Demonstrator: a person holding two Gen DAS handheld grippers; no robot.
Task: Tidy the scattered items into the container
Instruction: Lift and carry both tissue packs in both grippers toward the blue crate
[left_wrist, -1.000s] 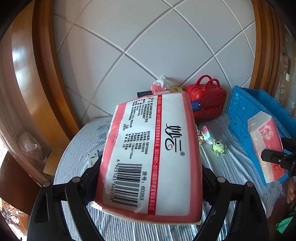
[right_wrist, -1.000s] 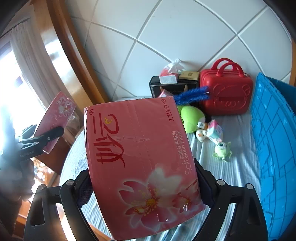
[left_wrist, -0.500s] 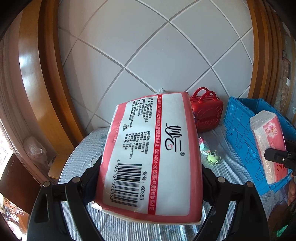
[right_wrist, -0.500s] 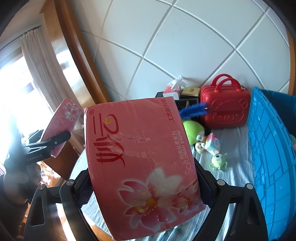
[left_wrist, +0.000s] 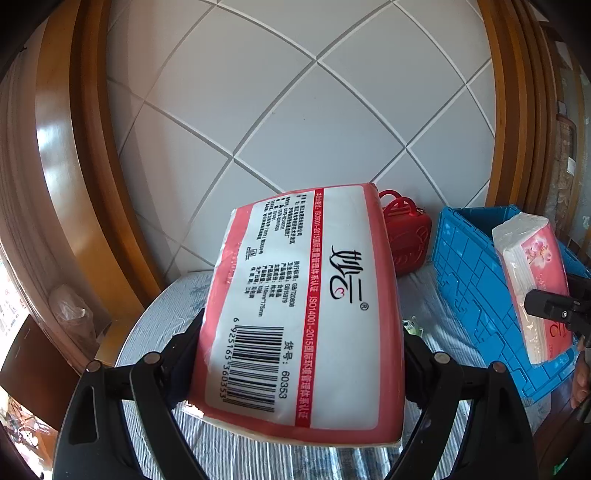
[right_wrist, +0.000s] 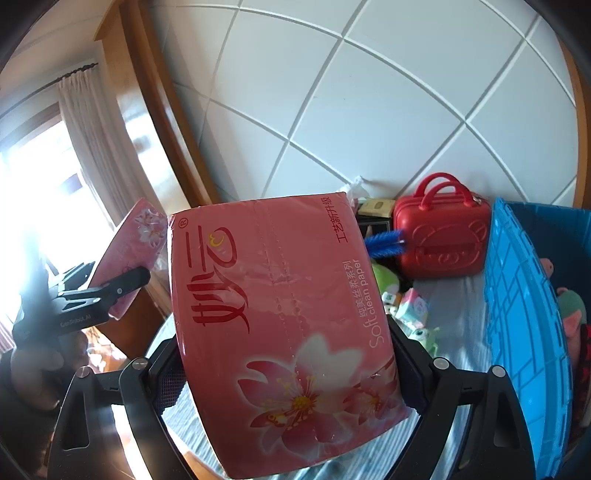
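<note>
My left gripper (left_wrist: 303, 326) is shut on a red-and-white tissue pack (left_wrist: 306, 280), barcode side up, held above the cloth-covered round table (left_wrist: 258, 456). In the right wrist view my right gripper (right_wrist: 284, 339) is shut on a second tissue pack (right_wrist: 280, 295), pink flower side up. That second pack (left_wrist: 532, 280) hangs over the near wall of the blue crate (left_wrist: 469, 266) in the left wrist view. From the right wrist view, the crate (right_wrist: 517, 295) stands at the right, with soft toys (right_wrist: 570, 306) inside.
A red toy suitcase (right_wrist: 443, 236) stands against the tiled wall, with a blue brush (right_wrist: 384, 243) in front of it. A green plush (right_wrist: 384, 277), a pastel box (right_wrist: 413, 306) and a green monster figure (right_wrist: 424, 336) lie beside the crate. A curved wooden frame rises left.
Both grippers have risen with their packs and drawn toward the crate. The table items have sunk lower in both views, and more wall shows above.
</note>
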